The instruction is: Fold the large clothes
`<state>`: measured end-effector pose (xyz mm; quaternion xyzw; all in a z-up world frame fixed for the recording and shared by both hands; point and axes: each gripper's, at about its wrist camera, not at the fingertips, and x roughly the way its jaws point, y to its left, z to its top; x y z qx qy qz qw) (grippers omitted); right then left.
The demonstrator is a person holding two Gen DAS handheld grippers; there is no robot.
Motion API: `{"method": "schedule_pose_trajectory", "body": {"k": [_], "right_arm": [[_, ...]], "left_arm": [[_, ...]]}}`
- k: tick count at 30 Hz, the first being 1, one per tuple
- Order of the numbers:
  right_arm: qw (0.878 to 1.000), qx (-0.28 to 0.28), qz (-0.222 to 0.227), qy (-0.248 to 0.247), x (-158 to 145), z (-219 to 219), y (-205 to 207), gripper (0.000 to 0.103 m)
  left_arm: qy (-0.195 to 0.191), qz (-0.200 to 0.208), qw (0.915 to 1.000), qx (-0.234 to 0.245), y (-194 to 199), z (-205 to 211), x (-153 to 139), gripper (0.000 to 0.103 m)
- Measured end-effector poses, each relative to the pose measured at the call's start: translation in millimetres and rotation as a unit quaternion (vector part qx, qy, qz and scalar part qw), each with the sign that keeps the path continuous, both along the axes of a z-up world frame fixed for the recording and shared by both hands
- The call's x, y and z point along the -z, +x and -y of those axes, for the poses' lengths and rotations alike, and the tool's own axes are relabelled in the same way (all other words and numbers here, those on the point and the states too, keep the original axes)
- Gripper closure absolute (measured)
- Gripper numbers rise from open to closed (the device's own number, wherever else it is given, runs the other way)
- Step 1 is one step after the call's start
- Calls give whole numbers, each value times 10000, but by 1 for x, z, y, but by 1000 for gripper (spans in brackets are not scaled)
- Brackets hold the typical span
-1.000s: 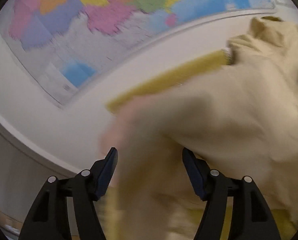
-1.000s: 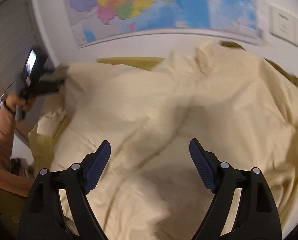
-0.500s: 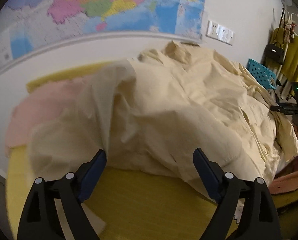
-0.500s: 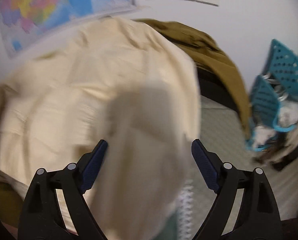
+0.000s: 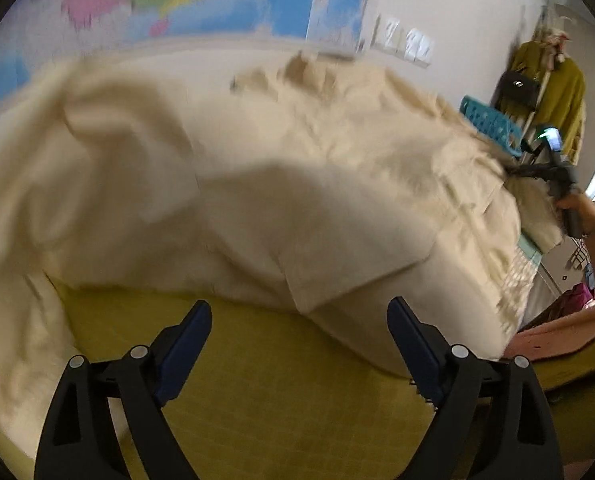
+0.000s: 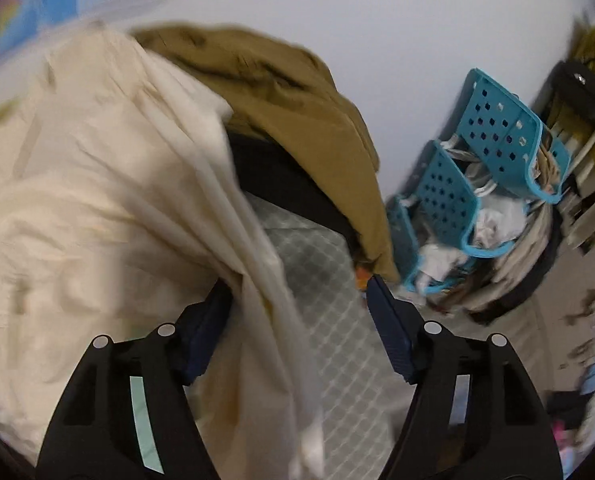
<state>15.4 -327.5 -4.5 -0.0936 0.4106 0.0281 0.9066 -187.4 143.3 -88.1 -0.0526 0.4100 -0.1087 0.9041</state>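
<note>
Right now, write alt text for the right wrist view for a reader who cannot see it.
A large cream cotton garment spills over the table edge, a fold of it hanging between the closing blue-padded fingers of the right gripper, which do not yet pinch it. Behind lies a brown jacket; to the right, perforated turquoise plastic baskets stand against the white wall.
</note>
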Motion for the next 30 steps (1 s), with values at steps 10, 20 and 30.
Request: {"method": "schedule_pose_trajectory", "body": {"k": [10,20,30], "right_arm": [[9639,-2172,213,1523,-15,-67,-112,6],[9354,-2096,-804,2732,39,-99,-89,82],[9288,-2497,-1264,2427,24,-105,-137,57]], "left_arm": [[-1500,-240,9877,-366,48,-28,28,6],[-1666,506,9824,-679,55,-25,-18,91],[-50,399,9943,-988,4,-41,-61,54]]}}
